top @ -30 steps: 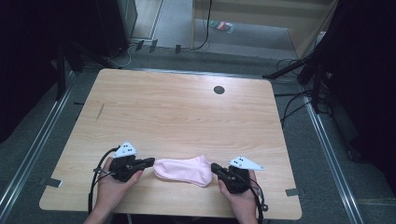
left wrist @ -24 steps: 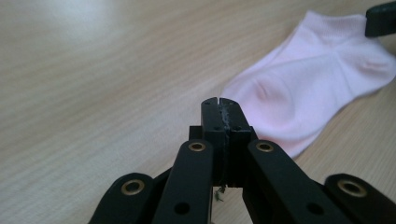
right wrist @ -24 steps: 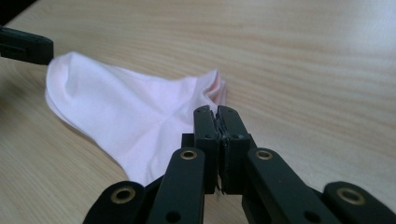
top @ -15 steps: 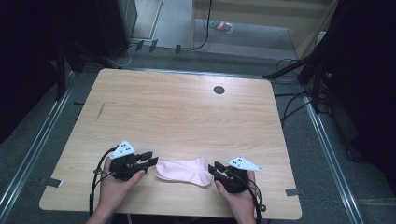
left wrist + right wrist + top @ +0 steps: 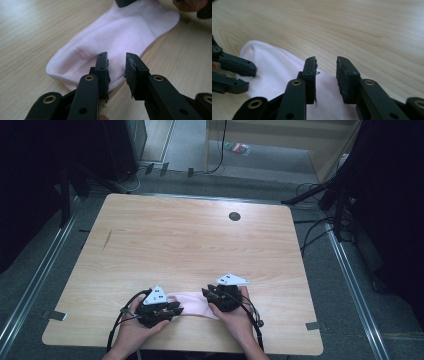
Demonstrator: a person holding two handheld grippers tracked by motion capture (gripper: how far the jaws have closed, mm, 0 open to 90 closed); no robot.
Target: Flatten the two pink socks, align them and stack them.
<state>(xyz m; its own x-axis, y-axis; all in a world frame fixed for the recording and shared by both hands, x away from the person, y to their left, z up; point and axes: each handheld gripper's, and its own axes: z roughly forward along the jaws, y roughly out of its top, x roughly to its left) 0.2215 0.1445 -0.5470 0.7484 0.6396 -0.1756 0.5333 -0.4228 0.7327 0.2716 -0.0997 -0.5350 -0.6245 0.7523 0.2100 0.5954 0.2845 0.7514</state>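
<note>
Sock (image 5: 192,303), pale pink, lies flat near the 6 o'clock edge of the tabletop (image 5: 190,245), its long axis running from 9 to 3 o'clock between the two hands. At its 9 o'clock end the left hand-held gripper (image 5: 117,71) sits with jaws parted over the rounded end, clamping nothing. At its 3 o'clock end the right hand-held gripper (image 5: 325,75) likewise stands parted above the fabric, about equally near.

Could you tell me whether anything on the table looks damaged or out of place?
The pink sock lies flat and intact. Only the left gripper looks worn: its pads are frayed at the edges, with loose fibres.
</note>
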